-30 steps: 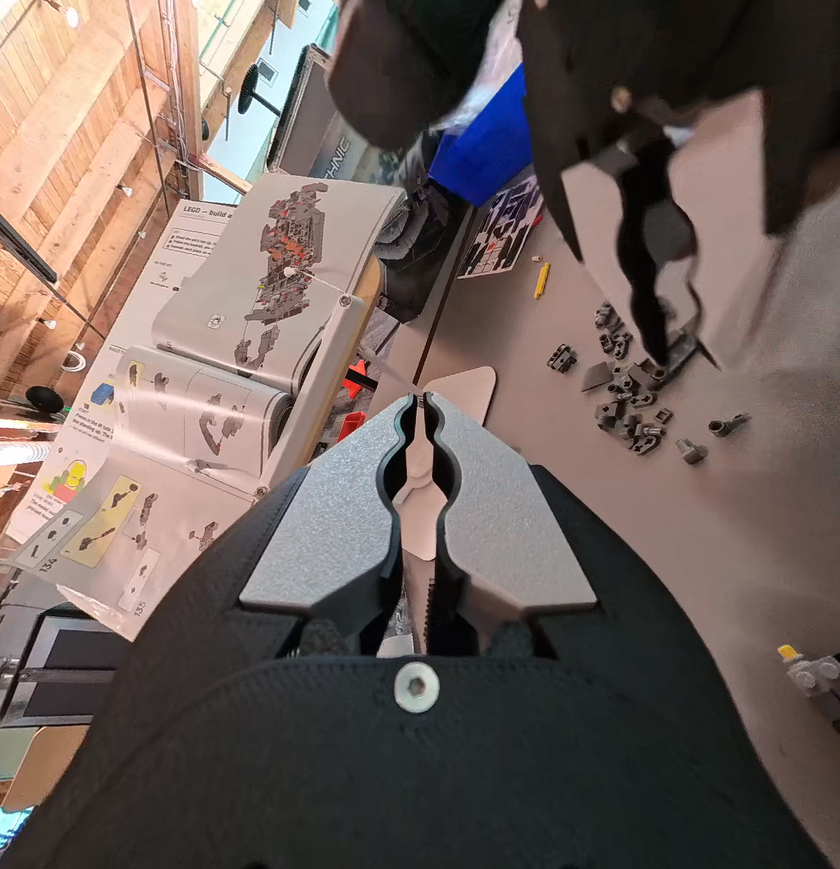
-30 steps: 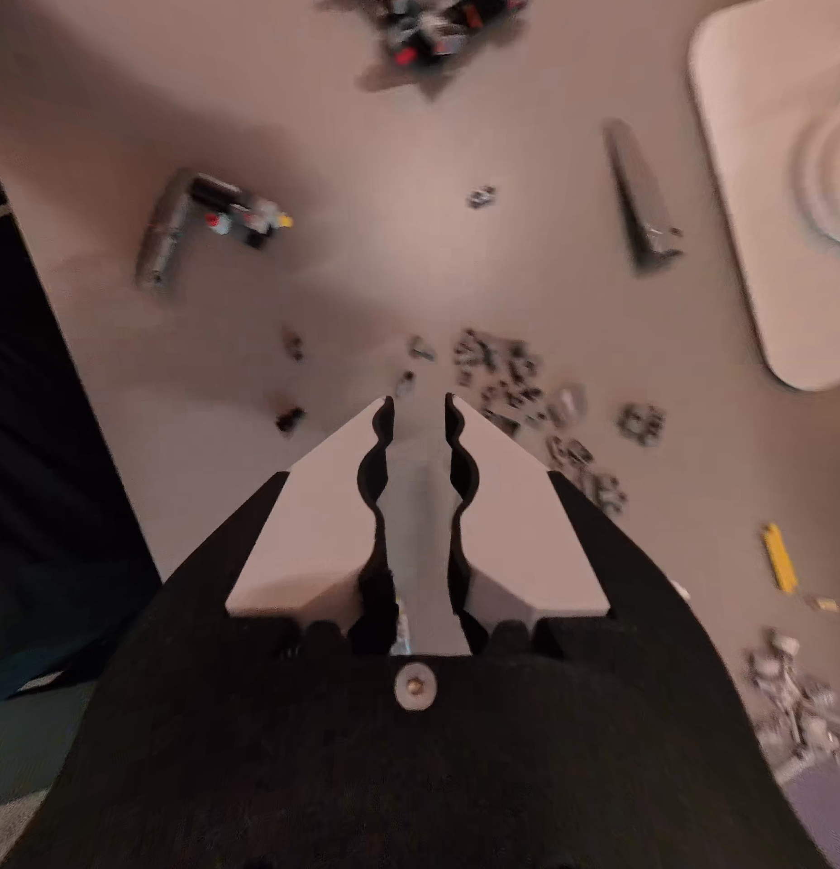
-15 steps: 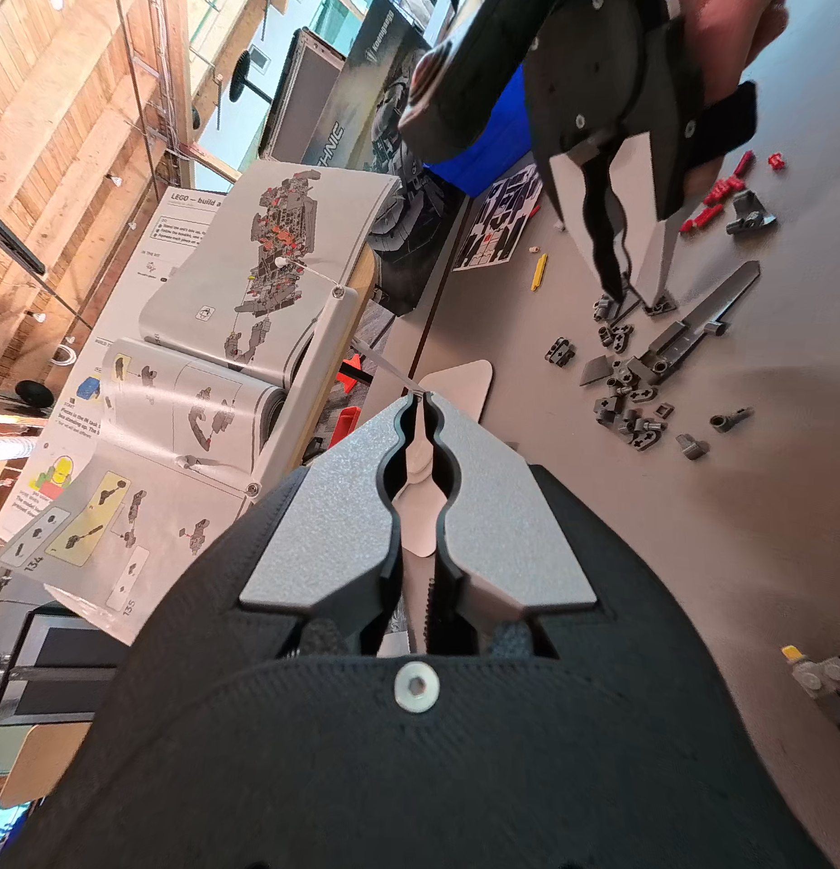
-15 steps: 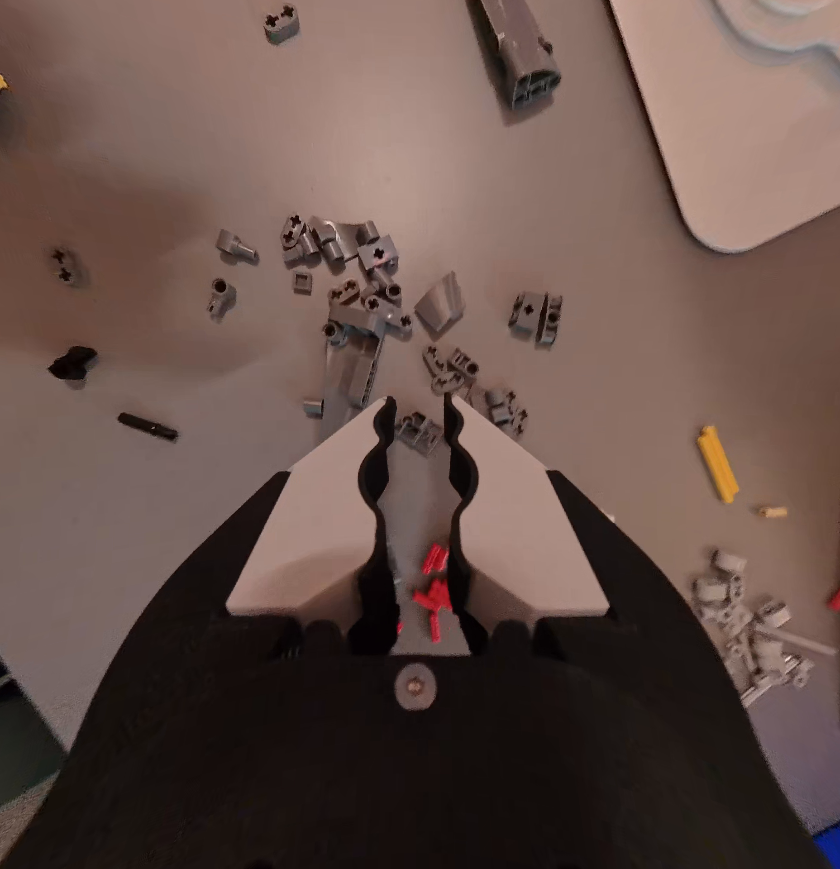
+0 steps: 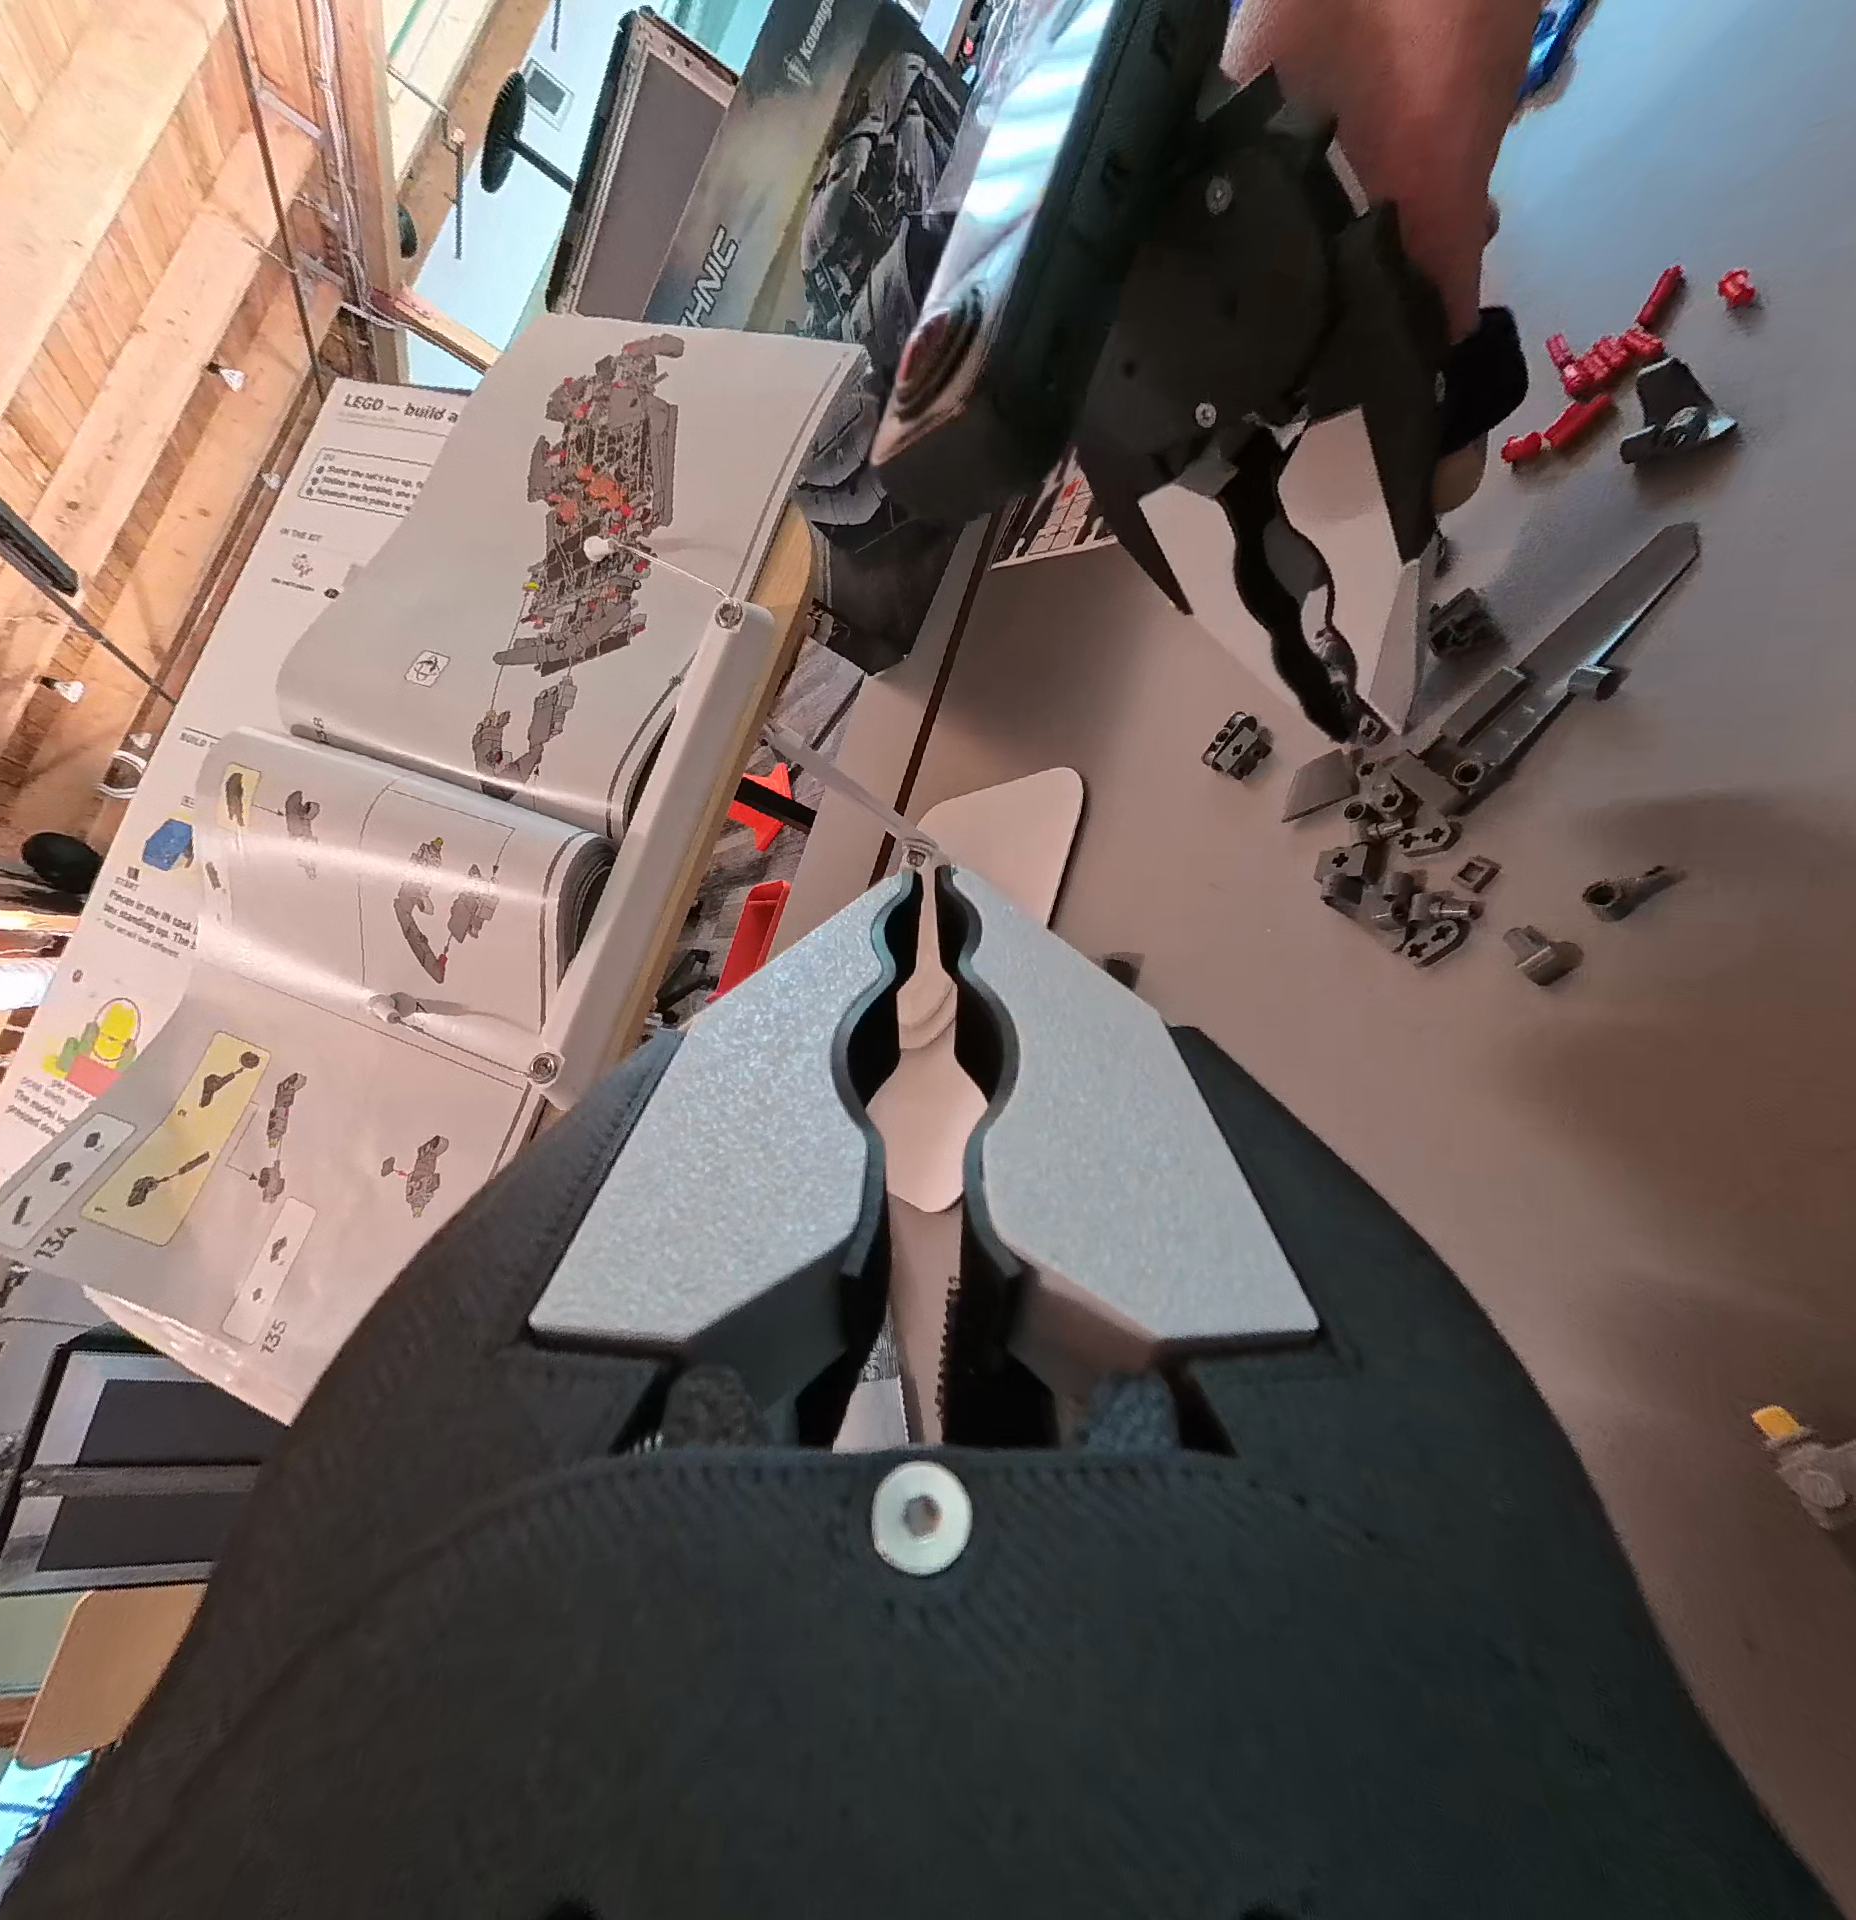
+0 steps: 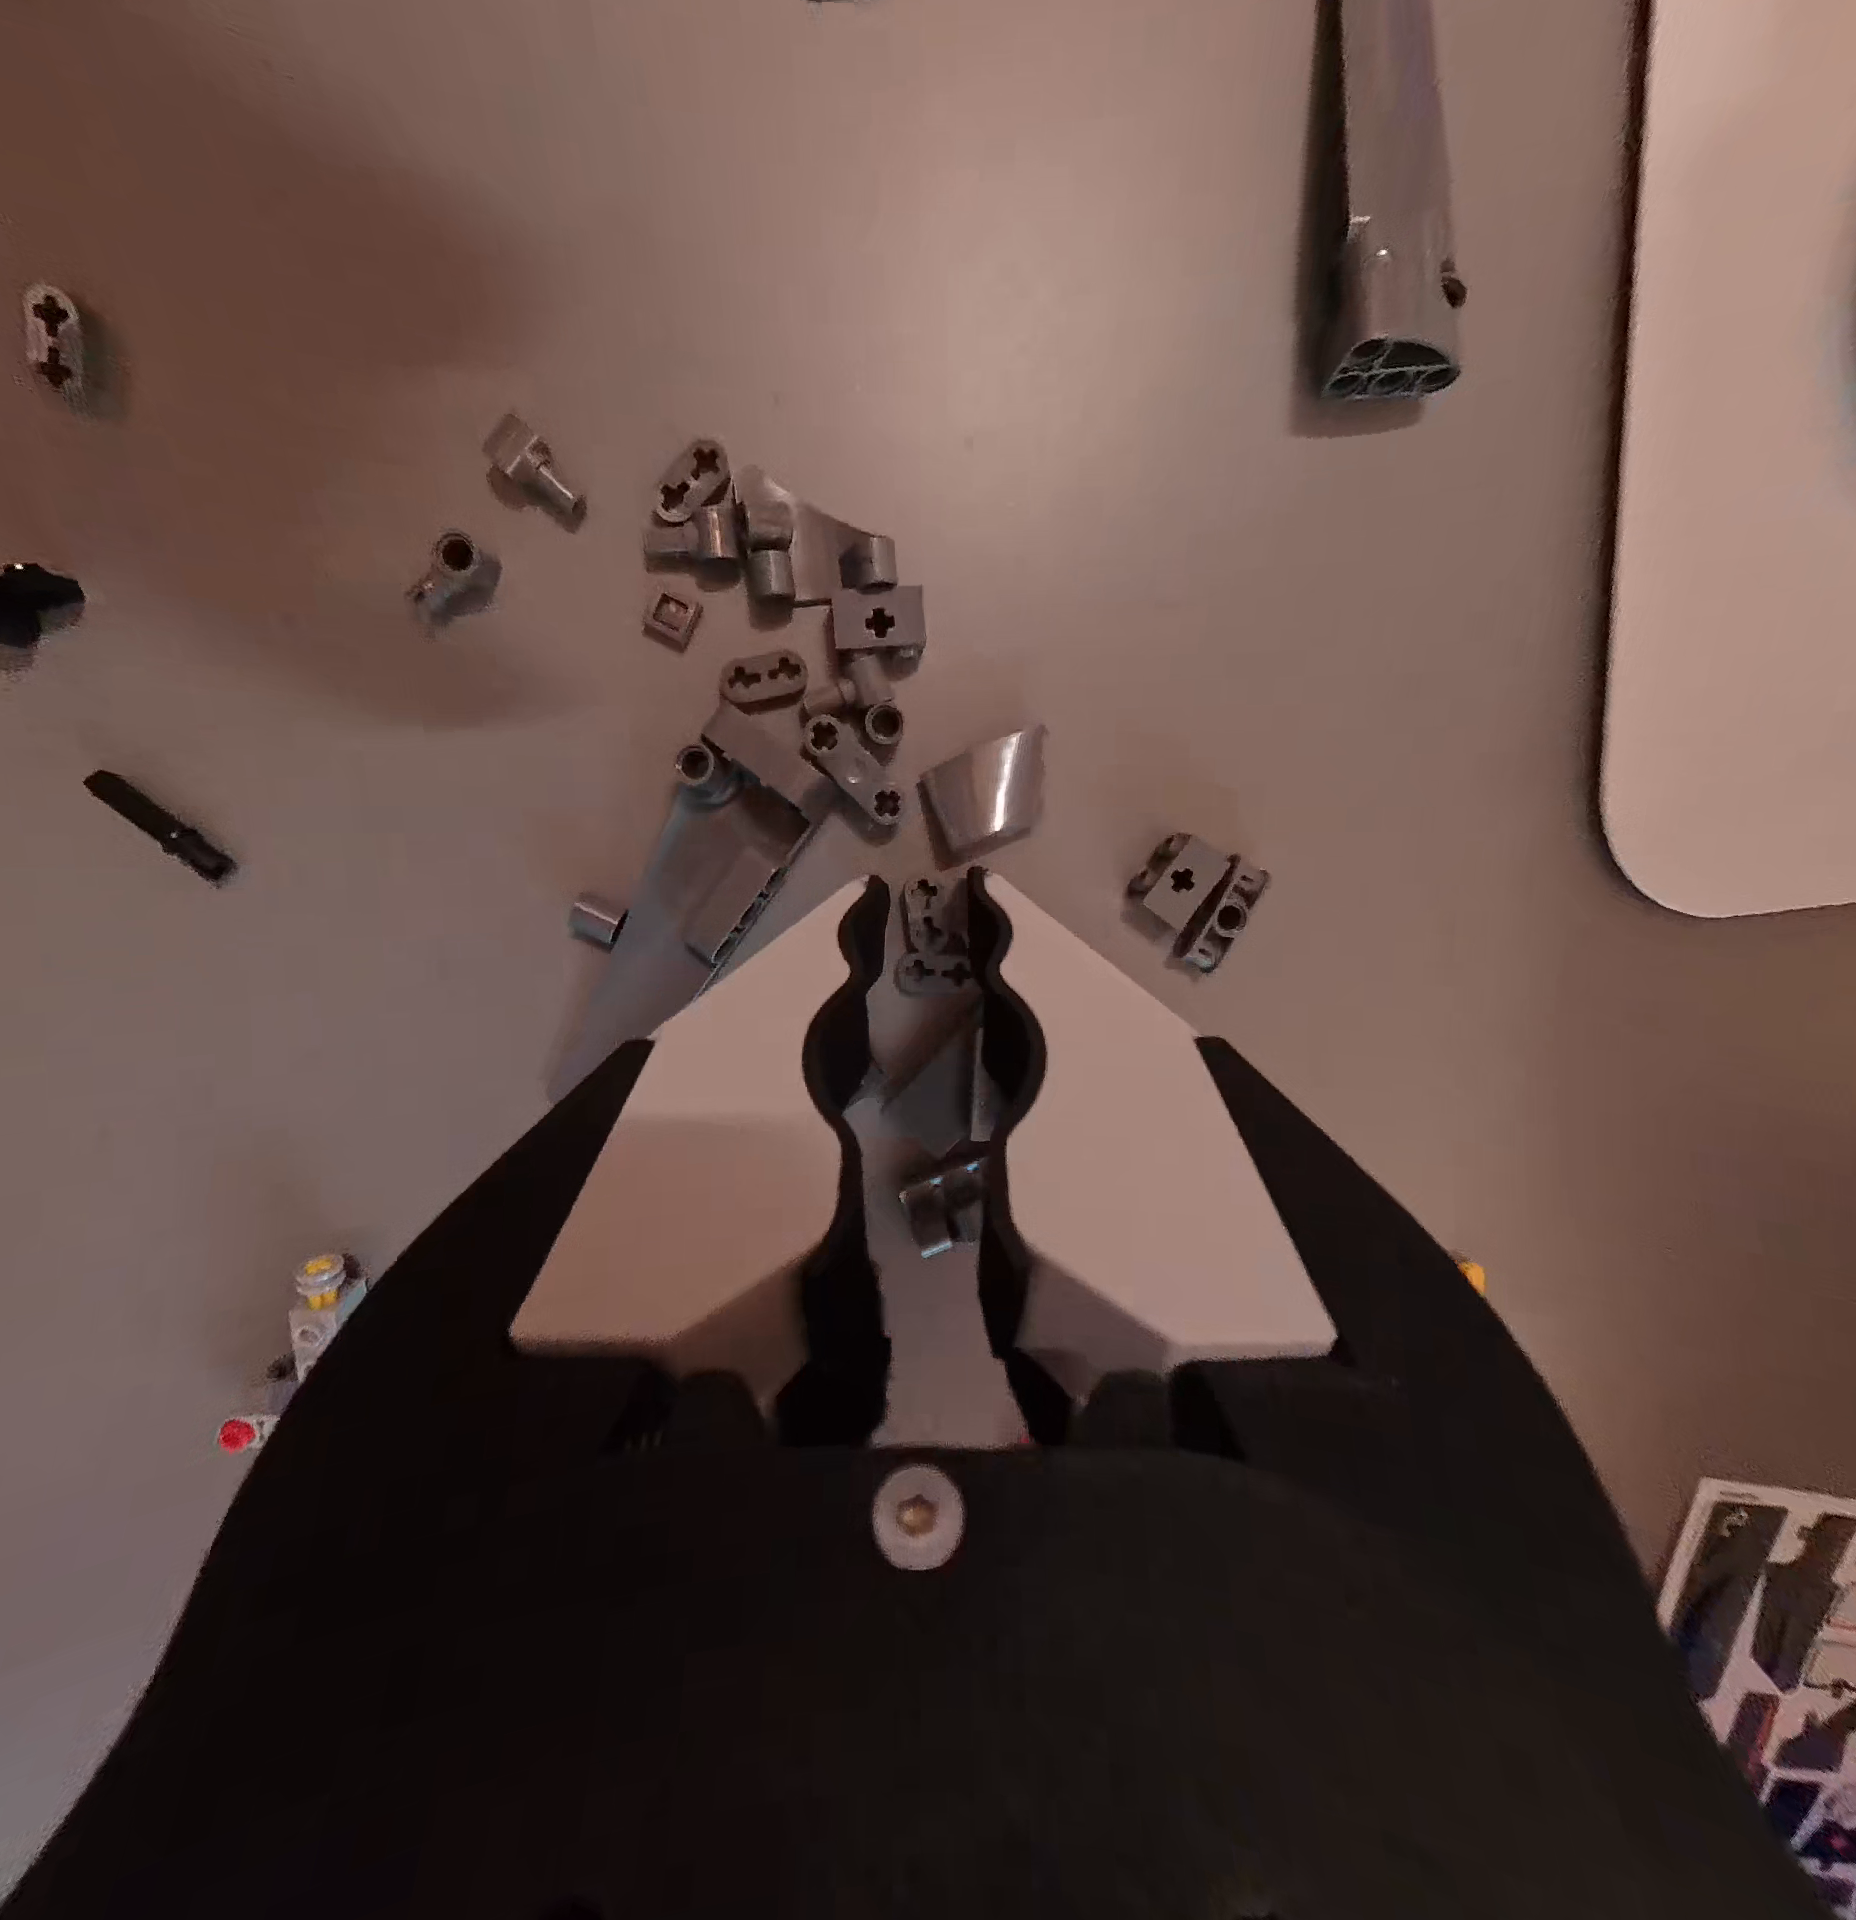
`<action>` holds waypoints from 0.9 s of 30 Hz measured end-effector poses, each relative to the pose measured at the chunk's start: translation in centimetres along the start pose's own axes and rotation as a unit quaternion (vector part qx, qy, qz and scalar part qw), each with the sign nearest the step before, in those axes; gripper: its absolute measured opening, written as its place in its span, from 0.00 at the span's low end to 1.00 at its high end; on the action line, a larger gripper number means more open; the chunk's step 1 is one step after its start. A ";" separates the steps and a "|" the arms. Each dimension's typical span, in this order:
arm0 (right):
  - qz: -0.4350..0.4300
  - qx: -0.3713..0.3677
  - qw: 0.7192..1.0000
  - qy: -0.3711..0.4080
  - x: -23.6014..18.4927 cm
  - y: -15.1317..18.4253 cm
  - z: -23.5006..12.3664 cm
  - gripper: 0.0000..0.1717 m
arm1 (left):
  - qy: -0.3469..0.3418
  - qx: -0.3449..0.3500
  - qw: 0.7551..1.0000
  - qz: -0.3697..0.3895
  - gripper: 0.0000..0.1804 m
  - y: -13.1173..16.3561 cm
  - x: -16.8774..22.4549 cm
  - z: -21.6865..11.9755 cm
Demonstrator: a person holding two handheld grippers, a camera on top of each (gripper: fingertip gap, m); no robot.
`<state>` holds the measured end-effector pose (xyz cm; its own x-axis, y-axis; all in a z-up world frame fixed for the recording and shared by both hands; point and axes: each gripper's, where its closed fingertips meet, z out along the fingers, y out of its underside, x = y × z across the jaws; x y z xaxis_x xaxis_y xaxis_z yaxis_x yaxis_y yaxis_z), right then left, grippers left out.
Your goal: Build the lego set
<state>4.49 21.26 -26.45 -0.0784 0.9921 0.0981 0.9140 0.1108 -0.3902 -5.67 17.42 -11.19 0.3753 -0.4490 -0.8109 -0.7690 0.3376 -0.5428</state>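
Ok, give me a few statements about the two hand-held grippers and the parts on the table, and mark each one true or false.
1. The left hand-held gripper has its fingertips closed together. True.
2. The right hand-held gripper points down at a heap of red pins. False: its tips are at a pile of grey parts, with a small grey connector standing between them.
3. An open instruction booklet stands on a holder to the left of the left hand-held gripper. True.
4. Every loose part on the table is grey. False: a black pin lies left of the grey pile.
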 end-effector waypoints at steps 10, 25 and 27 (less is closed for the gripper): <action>-0.001 0.019 1.000 -0.018 0.1 0.1 -0.4 0.02 | 0.005 -0.006 1.000 0.001 0.00 0.4 0.3 0.3; -0.086 0.028 0.992 -0.089 -11.9 -8.5 2.4 0.06 | 0.003 -0.008 1.000 -0.006 0.00 0.9 0.0 0.3; -0.077 0.029 0.991 -0.103 -12.3 -8.6 2.2 0.12 | 0.000 -0.006 1.000 -0.005 0.00 0.8 -0.2 0.1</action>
<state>-3.28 8.28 -26.36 -0.2994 0.9538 -0.0260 0.8611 0.2583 -0.4380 -6.26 17.86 -11.48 0.3826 -0.4522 -0.8057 -0.7716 0.3232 -0.5479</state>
